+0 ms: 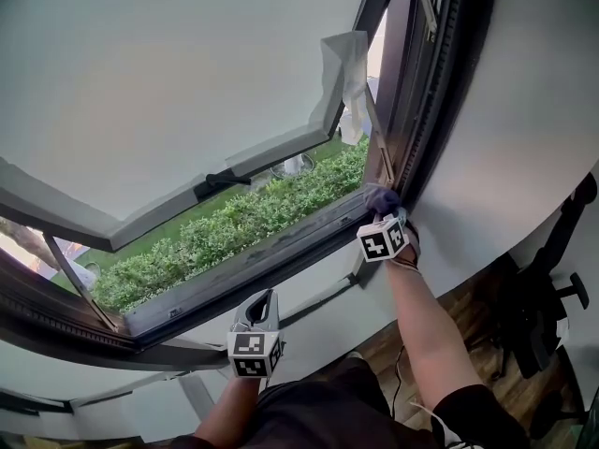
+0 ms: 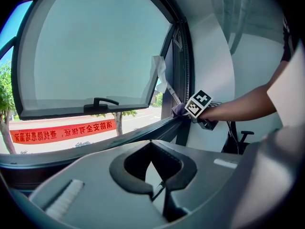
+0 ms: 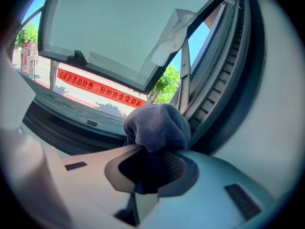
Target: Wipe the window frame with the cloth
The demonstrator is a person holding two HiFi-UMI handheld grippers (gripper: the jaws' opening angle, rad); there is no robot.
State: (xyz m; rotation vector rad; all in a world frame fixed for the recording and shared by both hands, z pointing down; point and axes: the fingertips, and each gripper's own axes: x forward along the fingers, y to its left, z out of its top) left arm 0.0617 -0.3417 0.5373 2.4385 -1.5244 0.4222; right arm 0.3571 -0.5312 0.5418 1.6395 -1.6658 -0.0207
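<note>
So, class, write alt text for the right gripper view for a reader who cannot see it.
The right tool clamps a bunched grey-purple cloth at the lower right corner of a dark window frame. Beyond it the sash tilts open, with a red banner and green trees outside.

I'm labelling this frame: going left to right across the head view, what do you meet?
The metal stay → left gripper → right gripper clamping the cloth → office chair.
</note>
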